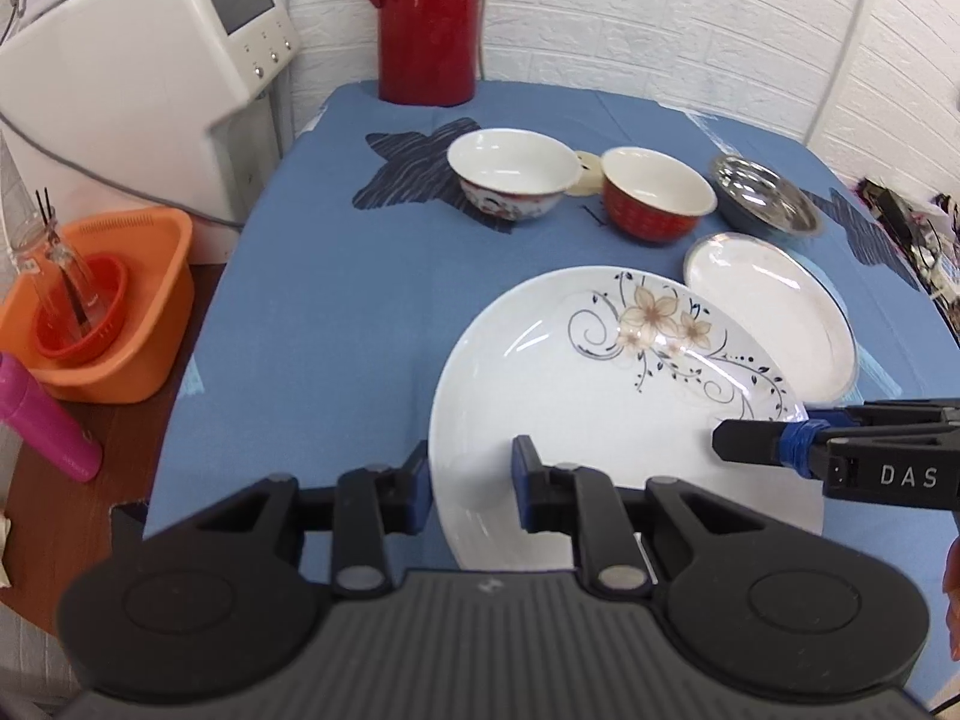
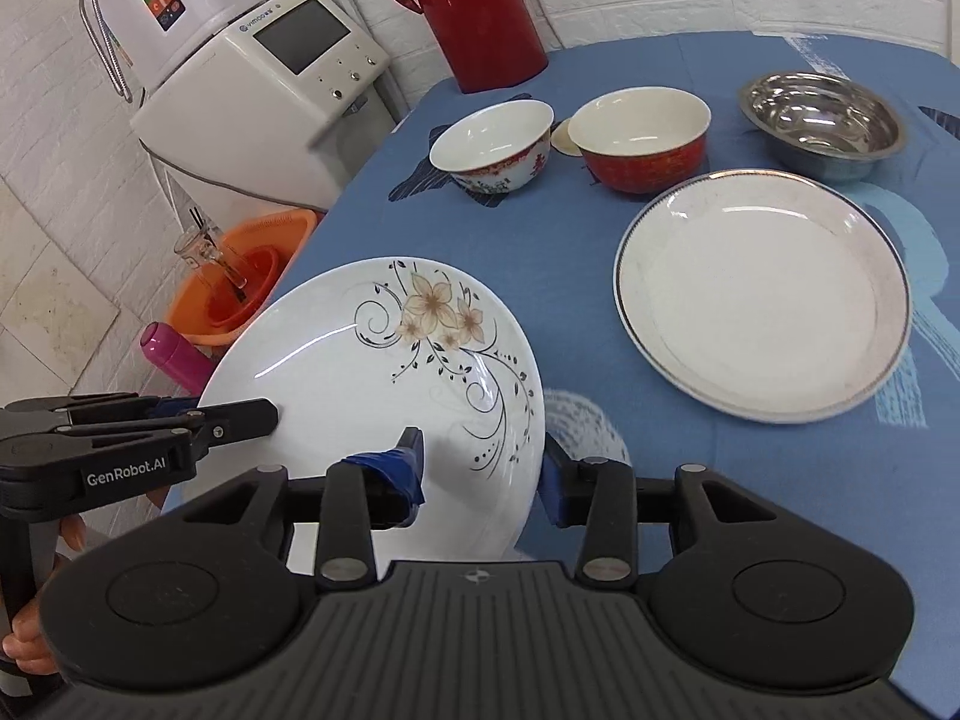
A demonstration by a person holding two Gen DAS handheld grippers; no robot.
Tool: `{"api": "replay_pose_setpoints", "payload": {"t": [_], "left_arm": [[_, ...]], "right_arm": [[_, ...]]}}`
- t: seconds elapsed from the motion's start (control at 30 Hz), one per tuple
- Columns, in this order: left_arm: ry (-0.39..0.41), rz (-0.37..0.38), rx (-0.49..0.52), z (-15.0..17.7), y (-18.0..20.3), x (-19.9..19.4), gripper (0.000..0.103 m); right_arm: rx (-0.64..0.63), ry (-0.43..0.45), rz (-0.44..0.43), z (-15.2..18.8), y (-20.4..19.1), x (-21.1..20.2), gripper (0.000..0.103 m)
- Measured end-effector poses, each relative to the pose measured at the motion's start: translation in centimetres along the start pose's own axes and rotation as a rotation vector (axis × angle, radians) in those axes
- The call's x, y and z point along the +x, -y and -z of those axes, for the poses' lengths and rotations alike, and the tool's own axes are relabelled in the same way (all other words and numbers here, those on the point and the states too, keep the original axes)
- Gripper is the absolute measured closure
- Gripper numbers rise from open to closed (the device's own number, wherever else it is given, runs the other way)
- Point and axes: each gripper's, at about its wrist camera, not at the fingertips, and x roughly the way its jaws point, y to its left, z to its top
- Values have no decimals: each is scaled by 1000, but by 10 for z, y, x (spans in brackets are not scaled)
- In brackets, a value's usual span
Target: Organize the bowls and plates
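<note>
A white plate with a flower pattern (image 1: 576,396) (image 2: 372,372) is held tilted at the near left of the blue table (image 1: 330,300). My left gripper (image 1: 471,480) is shut on its left rim. My right gripper (image 2: 483,462) is shut on its right rim, and its black fingers (image 1: 756,441) show in the left wrist view. Beside it lies a silver-rimmed white plate (image 2: 762,294) (image 1: 774,312). Farther back stand a white bowl with red decoration (image 2: 492,144) (image 1: 510,174), a red bowl (image 2: 639,132) (image 1: 657,192) and a steel bowl (image 2: 822,120) (image 1: 765,195).
A red thermos (image 1: 429,18) stands at the table's far edge. Left of the table, a white appliance (image 1: 138,78), an orange basin (image 1: 102,312) holding a red strainer and a glass, and a pink bottle (image 1: 42,420). A hand (image 2: 30,636) holds the left gripper's handle.
</note>
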Motion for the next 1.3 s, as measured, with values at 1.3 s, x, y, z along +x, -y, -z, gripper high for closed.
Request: {"api": "replay_pose_setpoints", "payload": {"t": [1.3], "left_arm": [[99, 59, 40, 68, -3, -31, 48]], "right_arm": [[132, 196, 94, 36, 63, -51, 73]]}}
